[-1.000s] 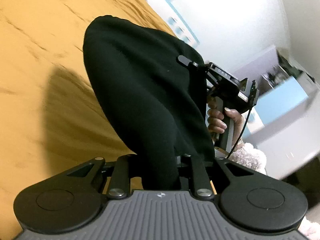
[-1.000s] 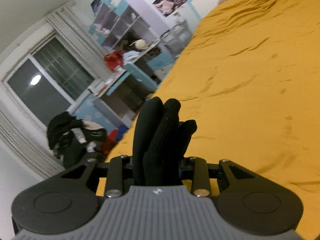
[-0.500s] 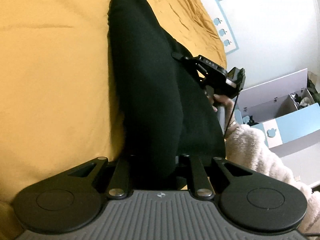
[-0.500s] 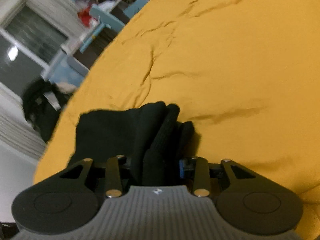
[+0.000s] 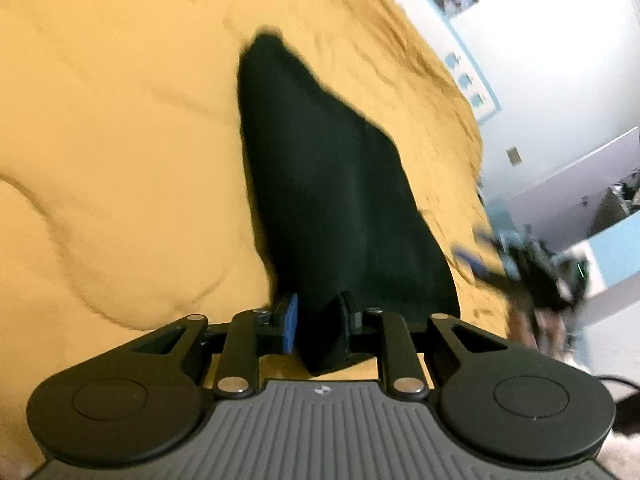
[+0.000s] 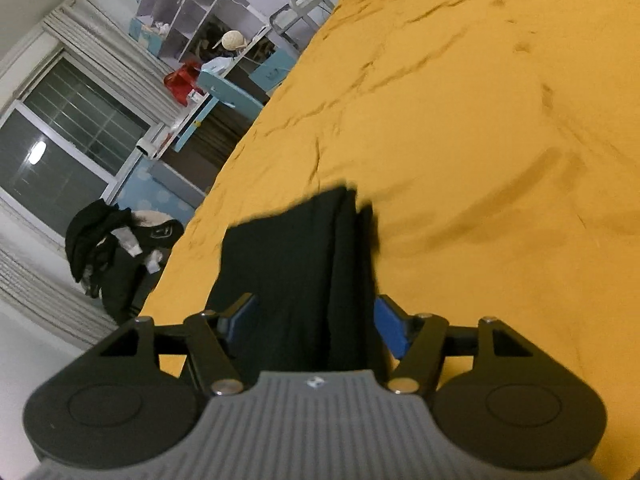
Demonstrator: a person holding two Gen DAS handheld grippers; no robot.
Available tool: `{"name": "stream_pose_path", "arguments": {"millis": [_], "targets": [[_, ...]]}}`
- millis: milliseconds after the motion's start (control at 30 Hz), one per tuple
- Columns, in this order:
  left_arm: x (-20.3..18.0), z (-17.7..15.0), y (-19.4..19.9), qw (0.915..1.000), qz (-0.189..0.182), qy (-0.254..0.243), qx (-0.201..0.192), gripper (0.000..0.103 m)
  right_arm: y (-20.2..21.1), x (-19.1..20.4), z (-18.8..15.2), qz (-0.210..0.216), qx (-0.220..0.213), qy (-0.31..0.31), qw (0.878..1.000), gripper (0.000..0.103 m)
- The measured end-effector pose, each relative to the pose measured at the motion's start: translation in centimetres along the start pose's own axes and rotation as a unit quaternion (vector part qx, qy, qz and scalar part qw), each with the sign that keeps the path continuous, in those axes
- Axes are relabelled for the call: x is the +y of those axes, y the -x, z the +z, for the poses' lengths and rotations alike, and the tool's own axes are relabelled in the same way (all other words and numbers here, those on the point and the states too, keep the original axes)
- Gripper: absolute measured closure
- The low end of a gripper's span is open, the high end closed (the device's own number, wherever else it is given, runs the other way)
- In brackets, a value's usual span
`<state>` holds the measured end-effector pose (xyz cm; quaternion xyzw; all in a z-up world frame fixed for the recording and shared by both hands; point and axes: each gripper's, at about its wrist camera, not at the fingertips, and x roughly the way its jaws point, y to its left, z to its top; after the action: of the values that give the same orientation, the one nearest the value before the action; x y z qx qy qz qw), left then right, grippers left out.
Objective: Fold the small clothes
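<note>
1. The black garment [image 5: 332,200] is laid lengthwise on the yellow bedspread [image 5: 120,140], its far corner pointing away up the bed and its near edge drawn up to the left gripper [image 5: 316,320]. It is judged to be spread this way so that a flat, doubled panel is formed before the next fold.
2. At the garment's near edge, a bunched tab of cloth is seen between the left gripper's blue-padded fingers [image 5: 289,322]. The jaws are only narrowly parted around it; whether the cloth is truly pinched or just released cannot be told.
3. At the garment's other near corner, the right gripper [image 6: 312,320] is spread wide, its blue pads standing clear on either side of the layered folds [image 6: 304,272]. Nothing is clamped there, so that corner is taken as set down.
4. In the left wrist view, the right gripper is smeared by motion blur off the garment's right edge, so its exact pose is perhaps not to be trusted from that view.
5. Around the garment, only rumpled bedspread is seen; nothing lies on the cloth's path.
6. Beyond the bed edge on the garment's left, in the right wrist view, a chair heaped with dark clothes [image 6: 112,240], a window [image 6: 60,140] and blue shelving [image 6: 208,20] stand well apart.
</note>
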<state>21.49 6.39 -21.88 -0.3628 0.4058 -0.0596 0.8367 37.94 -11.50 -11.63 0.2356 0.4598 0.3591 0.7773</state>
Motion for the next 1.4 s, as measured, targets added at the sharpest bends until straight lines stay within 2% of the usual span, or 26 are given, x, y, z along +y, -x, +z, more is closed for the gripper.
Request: {"name": "stream_pose_path", "arguments": {"millis": [67, 167, 233, 300, 333, 367, 400, 467, 533, 567, 633, 733, 767, 800, 833, 867, 933, 967, 1033, 1100, 1233, 1267, 1333, 1367, 1400], "targets": [[-1.9, -0.4, 0.6, 0.9994, 0.009, -0.027, -0.02, 0.08, 2.4, 0.5, -3.2, -0.011, -0.003, 0.007, 1.0, 0.04], [-4.2, -0.9, 0.0, 0.9977, 0.004, -0.062, -0.026, 0.08, 3.9, 1.2, -7.0, -0.024, -0.015, 0.02, 0.999, 0.04], [-4.8, -1.1, -1.1, 0.9975, 0.001, -0.069, -0.015, 0.08, 4.2, 1.2, -8.7, -0.022, -0.017, 0.023, 0.999, 0.041], [-4.6, -1.3, -2.3, 0.9974, 0.018, -0.07, 0.001, 0.08, 3.4, 1.3, -9.7, -0.038, -0.02, 0.023, 0.999, 0.042], [-4.7, -1.7, -2.8, 0.997, 0.03, -0.071, 0.007, 0.08, 2.9, 1.5, -10.0, -0.051, -0.019, 0.033, 0.998, 0.046], [-4.2, -2.0, -2.9, 0.9967, 0.038, -0.071, 0.012, 0.08, 2.4, 1.8, -10.3, -0.068, -0.02, 0.045, 0.996, 0.067], [-4.2, -2.2, -3.1, 0.9964, 0.038, -0.074, 0.016, 0.08, 2.1, 2.1, -10.5, -0.076, -0.021, 0.056, 0.995, 0.099], [-4.6, -2.5, -2.8, 0.9961, 0.038, -0.078, 0.016, 0.08, 2.0, 2.5, -10.6, -0.096, -0.017, 0.063, 0.993, 0.098], [-4.1, -2.8, -2.3, 0.9961, 0.034, -0.08, 0.017, 0.08, 2.9, 2.8, -10.5, -0.104, -0.037, 0.059, 0.992, 0.099], [-3.8, -2.9, -2.2, 0.9963, 0.032, -0.077, 0.02, 0.08, 3.1, 2.8, -10.5, -0.121, -0.039, 0.062, 0.99, 0.1], [-3.0, -3.2, -2.5, 0.9963, 0.03, -0.075, 0.026, 0.08, 1.8, 1.4, -10.4, -0.127, -0.024, 0.037, 0.991, 0.1], [-1.8, -3.6, -1.8, 0.998, 0.017, -0.056, 0.025, 0.08, 0.4, -0.9, -11.3, -0.122, -0.001, 0.022, 0.992, 0.094], [-1.6, -3.6, -1.6, 0.9983, 0.011, -0.051, 0.025, 0.08, 0.7, -1.0, -11.3, -0.116, -0.005, 0.025, 0.993, 0.081], [-1.4, -3.5, -1.5, 0.9986, 0.007, -0.047, 0.025, 0.08, 1.0, -1.0, -11.1, -0.112, -0.006, 0.025, 0.993, 0.059], [-1.3, -3.5, -1.4, 0.9987, 0.003, -0.044, 0.025, 0.08, 1.5, -0.9, -10.7, -0.118, -0.008, 0.02, 0.993, 0.052], [-1.2, -3.4, -1.4, 0.9987, 0.001, -0.044, 0.024, 0.08, 2.1, -0.6, -10.1, -0.122, -0.019, 0.017, 0.992, 0.05], [-1.1, -3.5, -1.3, 0.9985, 0.001, -0.05, 0.021, 0.08, 3.2, 0.3, -8.4, -0.091, -0.062, 0.033, 0.993, 0.043], [-1.1, -3.5, -1.3, 0.9985, 0.002, -0.052, 0.019, 0.08, 3.3, 0.9, -7.3, -0.074, -0.081, 0.049, 0.993, 0.033], [-1.1, -3.8, -1.1, 0.9984, 0.002, -0.055, 0.013, 0.08, 1.9, 2.0, -4.8, -0.066, -0.098, 0.085, 0.989, 0.031], [-0.8, -3.9, -0.9, 0.9984, 0.001, -0.055, 0.011, 0.08, -1.1, 2.5, -2.0, -0.078, -0.1, 0.116, 0.985, 0.031], [-0.6, -3.8, -0.6, 0.9991, -0.001, -0.041, 0.013, 0.08, -8.5, 1.7, 2.3, -0.139, -0.065, 0.134, 0.979, 0.035], [-0.6, -3.7, -0.6, 0.999, -0.001, -0.042, 0.013, 0.08, -9.7, 1.3, 2.8, -0.151, -0.06, 0.13, 0.978, 0.039], [-0.5, -3.8, -0.5, 0.9991, -0.004, -0.04, 0.013, 0.08, -11.8, 0.5, 3.6, -0.139, -0.02, 0.112, 0.984, 0.084], [-0.3, -3.8, -0.5, 0.9993, -0.007, -0.035, 0.013, 0.08, -12.6, 0.1, 3.8, -0.121, 0.004, 0.096, 0.988, 0.1], [-0.3, -3.6, -0.4, 0.9994, -0.01, -0.03, 0.014, 0.08, -13.0, 0.3, 4.0, -0.117, 0.01, 0.076, 0.99, 0.101]]}}
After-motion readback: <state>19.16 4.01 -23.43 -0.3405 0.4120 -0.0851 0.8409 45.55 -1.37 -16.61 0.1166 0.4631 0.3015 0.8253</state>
